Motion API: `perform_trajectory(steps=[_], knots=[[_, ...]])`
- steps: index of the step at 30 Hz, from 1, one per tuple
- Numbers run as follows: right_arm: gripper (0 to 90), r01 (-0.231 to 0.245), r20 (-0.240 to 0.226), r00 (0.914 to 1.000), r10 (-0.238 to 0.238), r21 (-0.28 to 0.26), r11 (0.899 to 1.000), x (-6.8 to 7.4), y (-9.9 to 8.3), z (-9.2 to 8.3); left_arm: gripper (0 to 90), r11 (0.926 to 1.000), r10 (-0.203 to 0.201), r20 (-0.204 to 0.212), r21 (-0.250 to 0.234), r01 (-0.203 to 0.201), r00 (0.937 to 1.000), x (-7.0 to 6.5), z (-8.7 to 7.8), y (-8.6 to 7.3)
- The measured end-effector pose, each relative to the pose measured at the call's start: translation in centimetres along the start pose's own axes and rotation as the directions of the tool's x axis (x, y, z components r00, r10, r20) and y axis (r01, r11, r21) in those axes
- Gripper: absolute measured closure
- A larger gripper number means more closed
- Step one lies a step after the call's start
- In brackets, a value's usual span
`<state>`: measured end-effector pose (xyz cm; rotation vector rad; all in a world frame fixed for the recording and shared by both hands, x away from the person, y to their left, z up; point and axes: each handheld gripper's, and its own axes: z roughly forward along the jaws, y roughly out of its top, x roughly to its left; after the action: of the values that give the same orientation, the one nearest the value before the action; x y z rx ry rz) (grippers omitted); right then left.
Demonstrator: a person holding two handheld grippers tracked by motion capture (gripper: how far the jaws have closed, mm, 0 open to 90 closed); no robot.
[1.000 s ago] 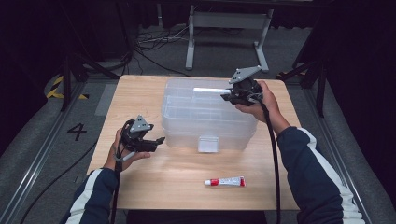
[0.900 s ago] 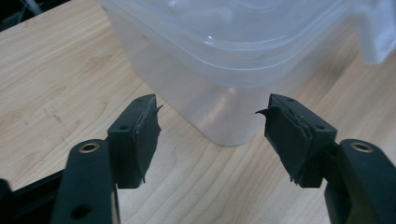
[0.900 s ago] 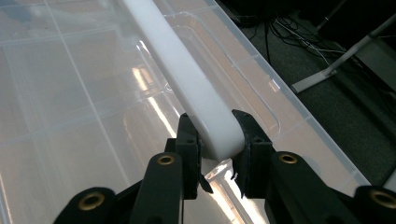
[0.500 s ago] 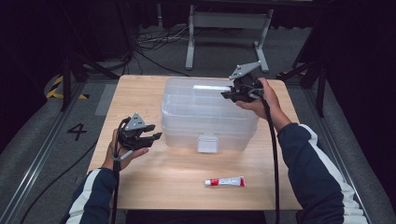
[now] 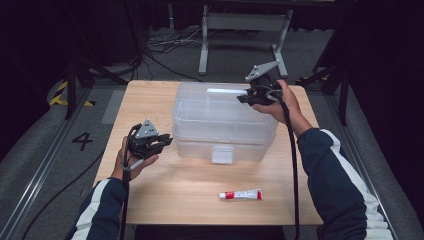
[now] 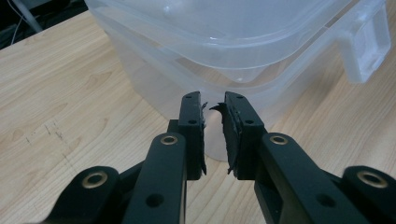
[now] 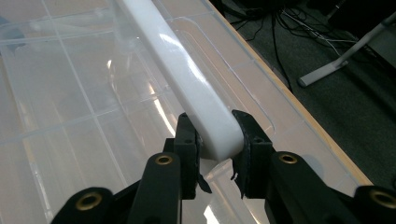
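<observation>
Two grippers: both at the clear box.
Right gripper point(image 7: 215, 140): jaws clamped on the white handle point(image 7: 187, 79) atop the clear box point(image 5: 225, 120).
Left gripper point(image 6: 213, 128): jaws just narrowed, nothing between, box corner just ahead.
Tube point(image 5: 241, 194): on table point(image 5: 150, 90), well behind both.

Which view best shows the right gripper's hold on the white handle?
The right gripper view: its pads clamp the white handle up close. The high view shows the right gripper small, atop the clear box.
</observation>
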<state>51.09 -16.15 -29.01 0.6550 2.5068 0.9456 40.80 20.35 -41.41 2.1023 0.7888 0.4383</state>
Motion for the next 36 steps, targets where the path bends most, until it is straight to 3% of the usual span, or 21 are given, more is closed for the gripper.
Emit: perform_trajectory(steps=[14,21,36], knots=[[72.5,-0.016,0.003,0.9999,0.016,0.006,1.0,-0.7,0.7,-0.1,85.5,0.9996,-0.002,-0.002,-0.027,0.002,1.0,-0.1,0.1,0.7],[72.3,-0.012,0.001,0.9999,0.012,0.015,1.0,-0.8,0.9,-0.1,89.5,0.9972,-0.022,0.018,-0.071,0.023,0.9996,0.0,0.1,1.2],[71.5,-0.019,0.016,0.9997,0.019,0.007,1.0,-0.7,0.9,-0.4,89.9,0.9968,-0.004,-0.016,-0.08,0.003,0.9999,-0.1,0.3,1.3]])
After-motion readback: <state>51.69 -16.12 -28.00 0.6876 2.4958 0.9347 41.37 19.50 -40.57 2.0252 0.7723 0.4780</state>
